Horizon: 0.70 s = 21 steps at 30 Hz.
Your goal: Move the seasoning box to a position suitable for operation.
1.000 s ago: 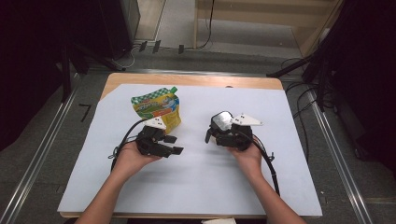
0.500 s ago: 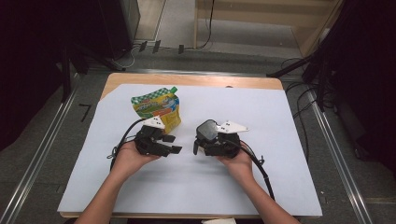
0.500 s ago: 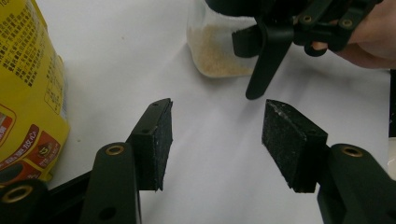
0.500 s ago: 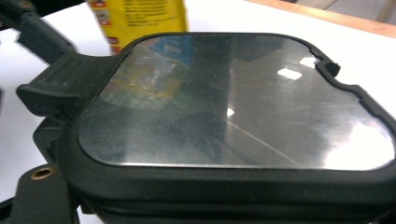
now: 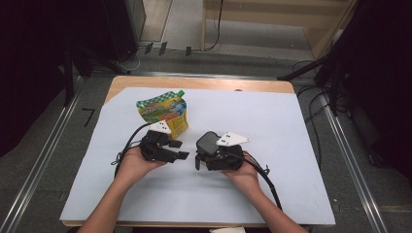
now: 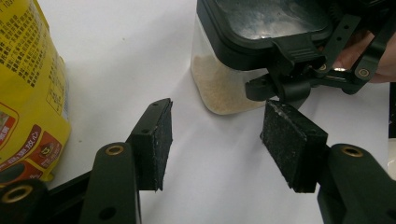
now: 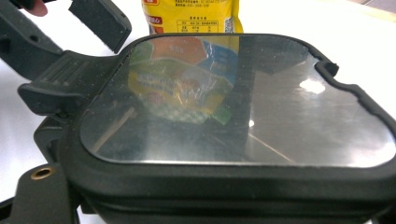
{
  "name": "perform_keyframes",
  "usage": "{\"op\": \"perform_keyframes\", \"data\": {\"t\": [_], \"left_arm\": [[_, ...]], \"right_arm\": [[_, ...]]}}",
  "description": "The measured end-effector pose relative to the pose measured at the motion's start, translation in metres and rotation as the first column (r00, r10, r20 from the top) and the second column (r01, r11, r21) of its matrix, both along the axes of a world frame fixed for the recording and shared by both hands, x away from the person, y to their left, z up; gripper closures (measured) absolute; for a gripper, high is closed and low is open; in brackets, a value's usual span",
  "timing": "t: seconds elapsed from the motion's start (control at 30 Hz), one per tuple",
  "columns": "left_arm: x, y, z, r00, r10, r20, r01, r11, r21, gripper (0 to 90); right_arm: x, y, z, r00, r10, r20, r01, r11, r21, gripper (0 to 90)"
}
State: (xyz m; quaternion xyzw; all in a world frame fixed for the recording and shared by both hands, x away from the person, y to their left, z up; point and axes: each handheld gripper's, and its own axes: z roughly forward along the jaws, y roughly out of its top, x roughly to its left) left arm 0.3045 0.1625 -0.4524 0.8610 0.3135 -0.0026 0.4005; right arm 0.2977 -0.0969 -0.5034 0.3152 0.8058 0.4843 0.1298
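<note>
- While my right claw (image 5: 206,156) grips it, the clear jar (image 6: 224,88) holds pale powder under a black lid (image 7: 238,100).
- My left claw (image 6: 215,135) gapes empty beside the yellow pouch (image 5: 163,112).

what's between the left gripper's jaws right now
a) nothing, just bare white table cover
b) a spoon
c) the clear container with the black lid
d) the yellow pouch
a: in the left gripper view the left gripper has its two pads standing apart over the bare white table cover; the yellow pouch sits off to one side, and the clear container with the black lid, held at the right gripper, lies beyond the pads.
</note>
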Motion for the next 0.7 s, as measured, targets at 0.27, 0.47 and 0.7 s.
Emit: {"op": "perform_keyframes", "data": {"t": [0.27,0.47,0.7], "left_arm": [[-0.001,-0.004,-0.001,0.9998,-0.019,0.003,0.019,0.9998,0.005,43.5],[-0.002,-0.004,-0.001,0.9998,-0.018,0.006,0.018,0.9998,-0.001,43.5],[-0.003,-0.006,0.0,0.9998,-0.021,0.006,0.021,0.9998,-0.005,43.6]], "right_arm": [[-0.002,-0.003,-0.003,0.9998,0.019,-0.005,-0.019,0.9996,-0.02,12.8],[-0.004,-0.001,-0.004,0.9987,0.035,-0.038,-0.037,0.998,-0.051,8.4],[-0.012,-0.014,0.006,0.997,0.034,-0.07,-0.038,0.9978,-0.055,8.4]]}}
